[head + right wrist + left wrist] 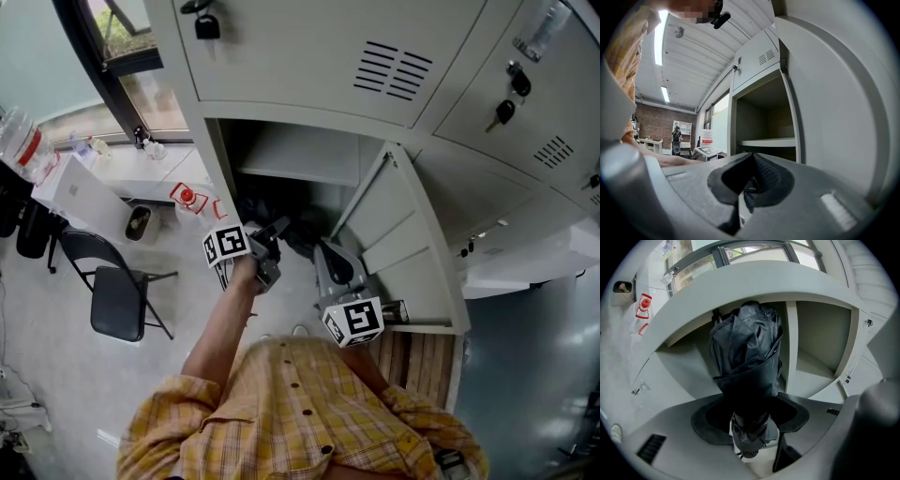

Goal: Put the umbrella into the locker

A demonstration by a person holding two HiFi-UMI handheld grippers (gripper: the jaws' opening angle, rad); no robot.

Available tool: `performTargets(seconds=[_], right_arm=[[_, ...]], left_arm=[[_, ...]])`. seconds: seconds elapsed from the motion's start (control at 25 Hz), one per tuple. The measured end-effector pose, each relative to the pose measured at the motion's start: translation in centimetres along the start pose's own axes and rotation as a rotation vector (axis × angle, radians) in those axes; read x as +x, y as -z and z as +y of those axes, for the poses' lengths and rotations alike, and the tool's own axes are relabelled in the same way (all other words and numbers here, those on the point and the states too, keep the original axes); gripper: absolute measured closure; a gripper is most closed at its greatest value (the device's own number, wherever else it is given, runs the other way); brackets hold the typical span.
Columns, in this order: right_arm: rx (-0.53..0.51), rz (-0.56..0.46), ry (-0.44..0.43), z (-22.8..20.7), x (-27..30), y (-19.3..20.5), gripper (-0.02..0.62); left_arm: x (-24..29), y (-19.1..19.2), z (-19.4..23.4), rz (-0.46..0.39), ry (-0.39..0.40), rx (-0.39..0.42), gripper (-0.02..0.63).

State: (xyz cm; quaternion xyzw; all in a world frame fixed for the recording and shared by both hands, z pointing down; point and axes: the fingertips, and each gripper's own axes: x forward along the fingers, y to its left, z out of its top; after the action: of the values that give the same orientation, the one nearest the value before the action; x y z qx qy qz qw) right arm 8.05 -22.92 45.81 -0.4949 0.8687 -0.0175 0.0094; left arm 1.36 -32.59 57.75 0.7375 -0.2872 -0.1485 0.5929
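A folded black umbrella point(747, 352) sticks out from my left gripper point(750, 427), which is shut on its lower end. Its tip points into the open locker compartment point(820, 333). In the head view the left gripper point(267, 251) holds the umbrella point(298, 232) at the mouth of the open locker point(300, 155), under its inner shelf. My right gripper point(336, 265) hangs just right of it, beside the open door point(394, 234). In the right gripper view the right gripper point(747, 180) is shut with nothing in it, facing the shelf point(768, 142).
Keys hang from the closed locker doors above point(206, 23) and to the right point(506, 108). A black folding chair point(117, 300) and a white table point(94, 192) stand at the left by the window. The open door point(834, 93) fills the right of the right gripper view.
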Motion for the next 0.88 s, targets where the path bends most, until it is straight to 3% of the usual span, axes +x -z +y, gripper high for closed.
performTargets(seconds=[0.44,0.88], right_arm=[[-0.004,0.004,-0.002,0.0,0.0,0.2,0.598],[-0.005,0.01,-0.011,0.2,0.3,0.6,0.598]], left_arm=[[2.0,-1.7,0.4,-0.055,-0.011,-0.061,0.379],[2.5,-1.8,0.9,-0.027,-0.073,-0.015,0.38]])
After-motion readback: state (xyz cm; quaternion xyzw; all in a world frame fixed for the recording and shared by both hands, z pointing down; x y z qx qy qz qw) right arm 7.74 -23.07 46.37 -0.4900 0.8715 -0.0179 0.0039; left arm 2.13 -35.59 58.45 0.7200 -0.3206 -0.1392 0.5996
